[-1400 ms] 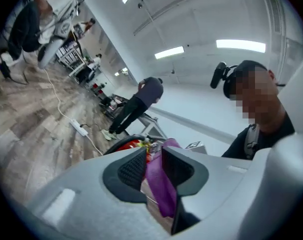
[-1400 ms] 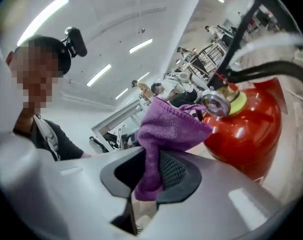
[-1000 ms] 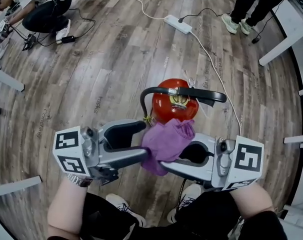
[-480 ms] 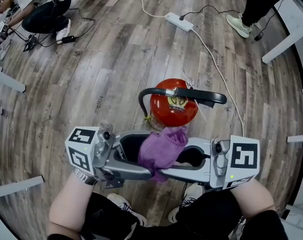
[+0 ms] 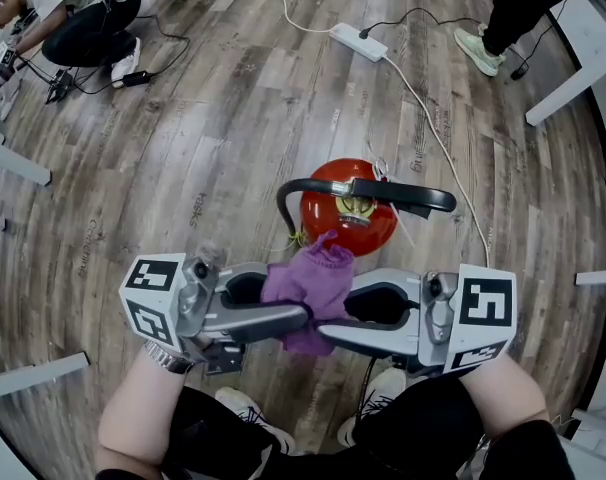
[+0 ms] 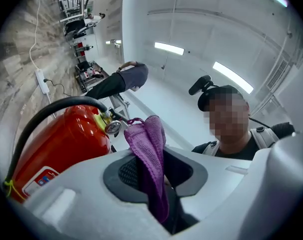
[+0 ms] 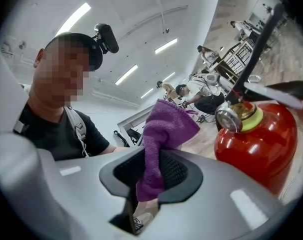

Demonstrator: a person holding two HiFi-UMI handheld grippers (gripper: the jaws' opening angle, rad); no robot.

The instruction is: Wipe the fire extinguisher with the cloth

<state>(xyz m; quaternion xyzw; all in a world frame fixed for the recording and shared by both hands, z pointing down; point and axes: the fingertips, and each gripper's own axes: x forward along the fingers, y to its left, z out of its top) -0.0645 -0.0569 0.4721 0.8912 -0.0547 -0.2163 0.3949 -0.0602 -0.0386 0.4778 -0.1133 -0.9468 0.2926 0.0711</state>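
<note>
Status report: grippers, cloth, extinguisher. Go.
Left gripper just closed on purple cloth. Right gripper jaws just opening slightly, cloth between them. Fire extinguisher upright, cloth not touching. Path clear.

Lab-like workroom, plank floor (image 5: 213, 118), trailing power strip (image 5: 358, 43), ceiling strip lights (image 6: 169, 48)

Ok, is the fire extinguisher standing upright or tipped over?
Upright: the head view looks down onto the rounded top of the fire extinguisher, with its black handle and gauge uppermost.

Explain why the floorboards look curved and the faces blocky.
Head view: the wide lens bows the floorboards toward the edges. Left gripper view, right gripper view: fisheye circles with dark corners; the cloth is sharp, the fire extinguisher shows glare. Face mosaics were added afterwards.
</note>
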